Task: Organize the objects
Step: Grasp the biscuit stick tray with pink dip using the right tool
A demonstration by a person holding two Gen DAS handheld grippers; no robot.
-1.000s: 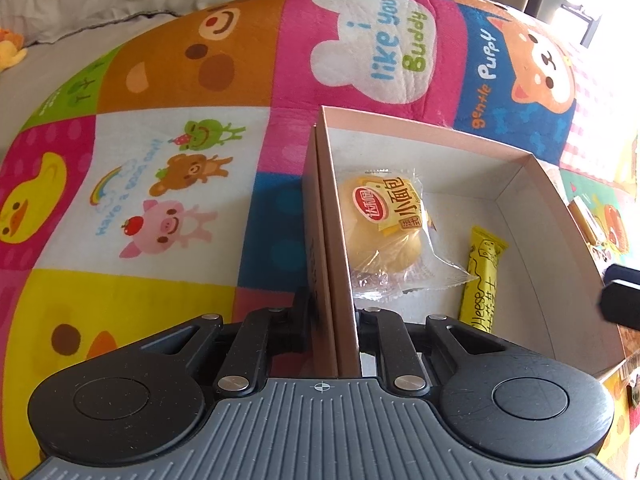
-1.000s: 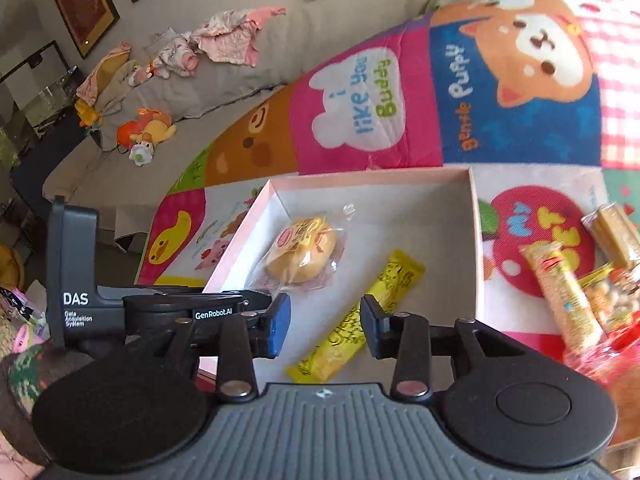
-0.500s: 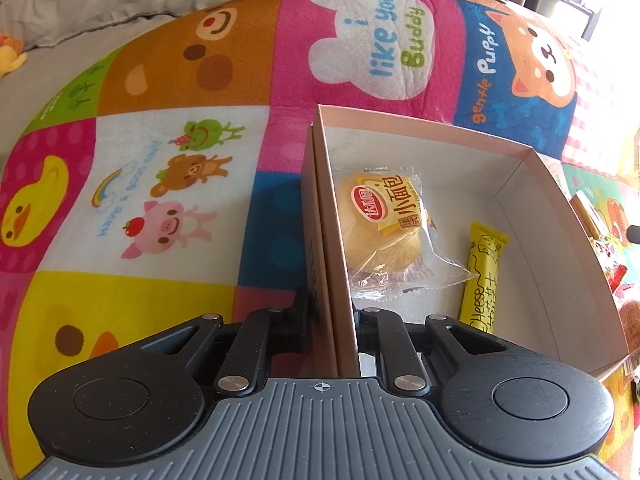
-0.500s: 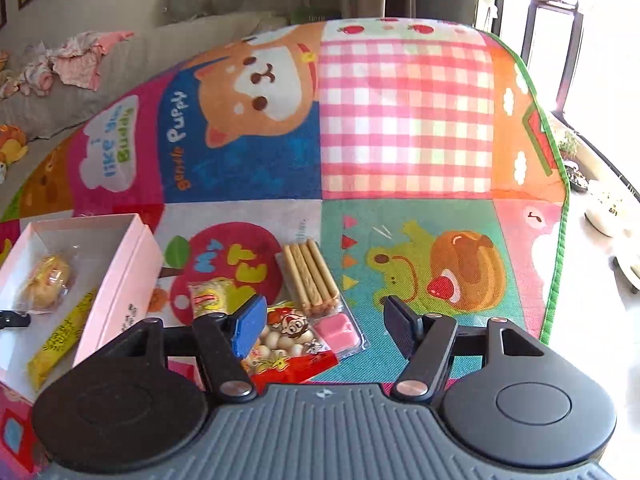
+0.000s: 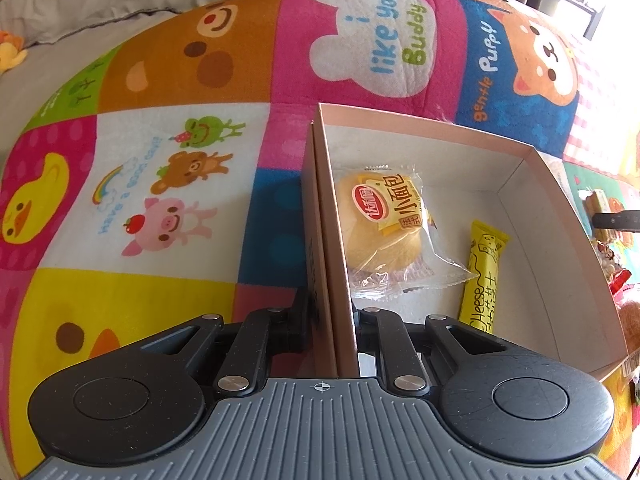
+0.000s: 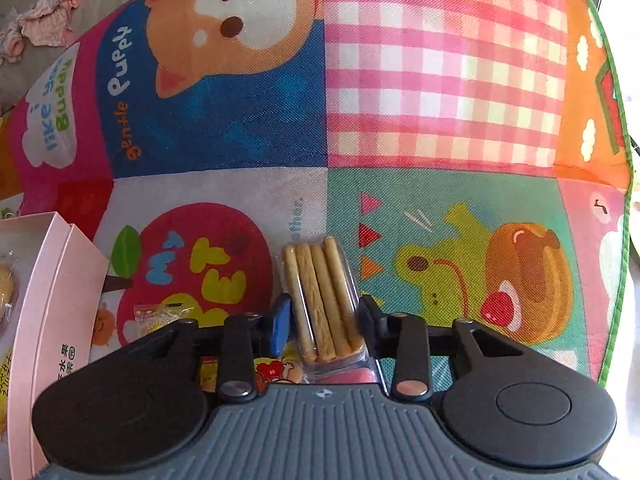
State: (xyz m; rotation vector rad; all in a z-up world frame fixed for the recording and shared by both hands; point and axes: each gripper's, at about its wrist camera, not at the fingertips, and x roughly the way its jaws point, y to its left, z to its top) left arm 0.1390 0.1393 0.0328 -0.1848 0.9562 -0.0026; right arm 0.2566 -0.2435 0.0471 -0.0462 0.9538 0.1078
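Left gripper (image 5: pixel 330 312) clamped on the near wall of the pink box (image 5: pixel 560 200), which holds a wrapped bun (image 5: pixel 380 224) and a yellow cheese stick (image 5: pixel 482 276). Right gripper (image 6: pixel 324 320), fingers narrowed around the biscuit-stick pack (image 6: pixel 320 292) on the play mat (image 6: pixel 440 80), right of the box.

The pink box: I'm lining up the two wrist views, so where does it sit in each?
Left wrist: the pink box fills the centre right, its near left wall pinched in the left claw.
Right wrist: only its corner shows at the lower left edge, beside the right claw, which straddles the biscuit stick pack.
Shared landmark: the "gentle Puppy" dog panel.
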